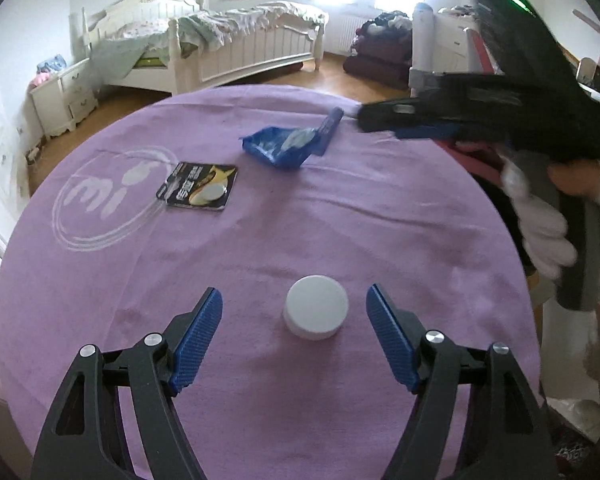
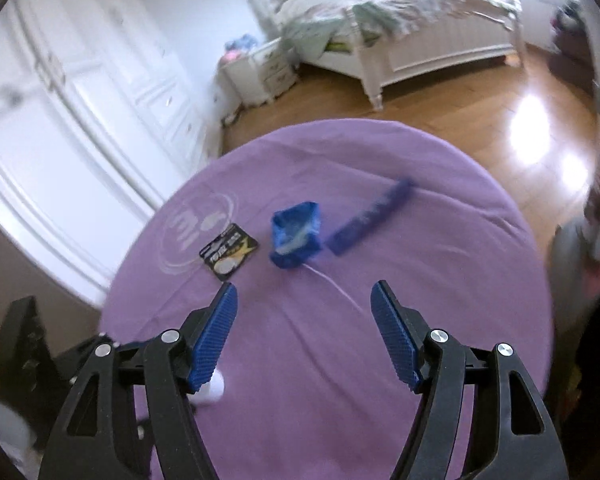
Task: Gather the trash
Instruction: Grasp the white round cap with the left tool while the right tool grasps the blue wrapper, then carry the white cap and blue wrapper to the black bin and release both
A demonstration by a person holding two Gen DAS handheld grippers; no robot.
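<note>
We see a round table draped in a purple cloth (image 1: 260, 240) from two cameras, each looking along a gripper's fingers. The left gripper (image 1: 294, 300) has its jaws spread wide and holds nothing. A white round lid (image 1: 315, 312) sits on the cloth between the two blue pads, touching neither. This gripper hovers low, angled slightly downward over the near edge of the table.

The right gripper (image 2: 304, 296) is also spread wide and empty, held higher above the cloth. In the left camera we see it from the side as a dark, blurred shape (image 1: 480, 116) reaching in over the far right edge of the table, gripped by a hand in a white glove (image 1: 540, 232).

Farther across the table lie a crumpled blue wrapper (image 1: 284, 146), a black and yellow card package (image 1: 200, 192) to its left, and a dark blue strip (image 2: 370, 220) just to the wrapper's right. The strip is smeared by motion blur in the right view. There the lid is mostly hidden behind the gripper's left finger; only a white sliver (image 2: 216, 390) shows.
</note>
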